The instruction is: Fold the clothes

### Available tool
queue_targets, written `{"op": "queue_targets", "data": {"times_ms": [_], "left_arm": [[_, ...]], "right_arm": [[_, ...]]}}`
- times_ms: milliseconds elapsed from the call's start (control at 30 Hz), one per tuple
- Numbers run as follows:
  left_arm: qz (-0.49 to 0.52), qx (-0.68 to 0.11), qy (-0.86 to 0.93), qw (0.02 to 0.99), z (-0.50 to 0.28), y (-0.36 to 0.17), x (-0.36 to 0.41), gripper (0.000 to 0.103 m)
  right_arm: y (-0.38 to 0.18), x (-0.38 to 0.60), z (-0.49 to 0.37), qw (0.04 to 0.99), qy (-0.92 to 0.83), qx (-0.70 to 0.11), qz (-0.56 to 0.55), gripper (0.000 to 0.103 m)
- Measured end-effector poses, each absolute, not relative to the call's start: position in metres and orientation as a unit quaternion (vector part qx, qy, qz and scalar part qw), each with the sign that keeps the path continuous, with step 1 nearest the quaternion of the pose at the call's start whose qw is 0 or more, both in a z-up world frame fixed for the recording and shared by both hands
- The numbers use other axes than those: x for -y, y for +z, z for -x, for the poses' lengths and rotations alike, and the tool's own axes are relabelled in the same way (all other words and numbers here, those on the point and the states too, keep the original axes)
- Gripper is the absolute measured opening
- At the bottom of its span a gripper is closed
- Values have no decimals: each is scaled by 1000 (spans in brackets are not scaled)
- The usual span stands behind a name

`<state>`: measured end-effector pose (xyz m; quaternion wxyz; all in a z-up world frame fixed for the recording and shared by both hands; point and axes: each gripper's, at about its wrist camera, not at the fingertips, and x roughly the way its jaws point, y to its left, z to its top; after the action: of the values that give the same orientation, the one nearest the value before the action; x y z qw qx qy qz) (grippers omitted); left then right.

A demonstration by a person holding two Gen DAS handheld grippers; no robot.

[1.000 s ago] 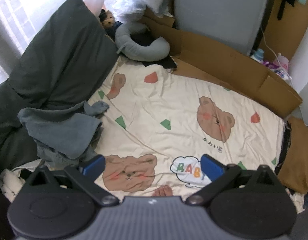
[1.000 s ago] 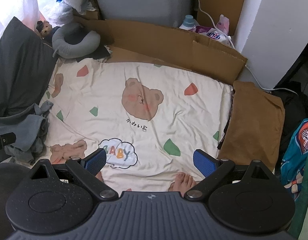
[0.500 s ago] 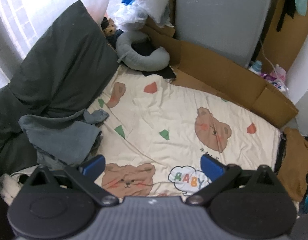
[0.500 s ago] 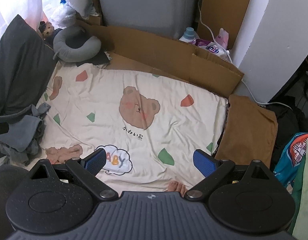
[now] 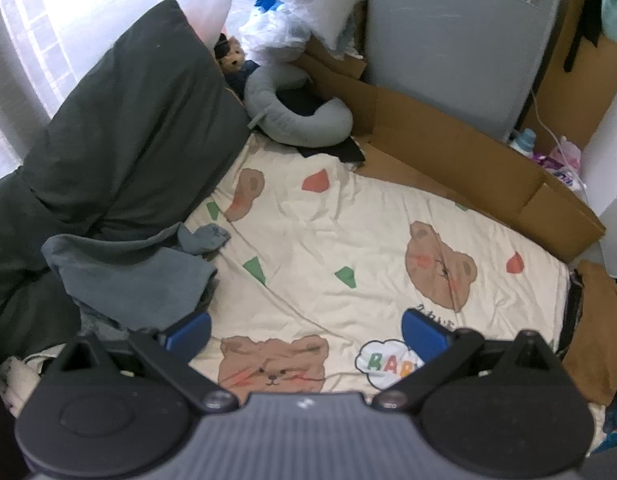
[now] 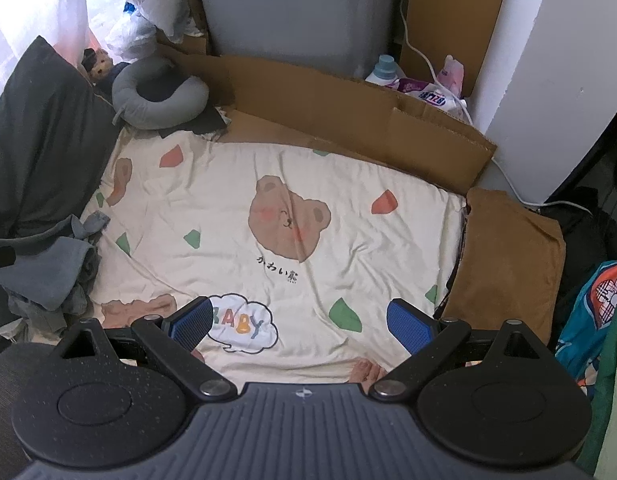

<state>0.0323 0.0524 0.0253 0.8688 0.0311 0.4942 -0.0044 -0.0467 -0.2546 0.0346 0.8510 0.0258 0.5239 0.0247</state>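
A rumpled pile of grey-blue clothes [image 5: 132, 280] lies at the left edge of a cream bear-print bed sheet [image 5: 348, 240]; the right wrist view shows the same pile [image 6: 48, 272] at far left. High above the sheet's near edge, my left gripper [image 5: 306, 334] stands open and empty, its left blue pad just right of the pile. My right gripper [image 6: 300, 322] is open too, empty, over the "BABY" cloud print [image 6: 244, 324]. A folded brown garment [image 6: 508, 264] lies off the sheet's right side.
A dark grey pillow [image 5: 128, 140] leans at the left. A grey neck pillow [image 5: 296, 120] and a small plush toy [image 5: 232, 54] sit at the far corner. Cardboard panels [image 6: 348, 108] line the far edge. Bare toes [image 6: 366, 372] show at the sheet's near edge. Colourful fabric [image 6: 592, 312] hangs at the right.
Both grippers have risen and pulled back, so the bed looks smaller and more of the far wall shows. Both stayed open and empty.
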Motion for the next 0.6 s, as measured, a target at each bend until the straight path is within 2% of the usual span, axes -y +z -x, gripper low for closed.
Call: {"op": "queue_targets", "data": {"times_ms": [600], "left_arm": [[2, -485, 8, 875, -64, 20, -103, 102]], "right_arm": [[18, 253, 22, 856, 24, -516, -29, 97]]}}
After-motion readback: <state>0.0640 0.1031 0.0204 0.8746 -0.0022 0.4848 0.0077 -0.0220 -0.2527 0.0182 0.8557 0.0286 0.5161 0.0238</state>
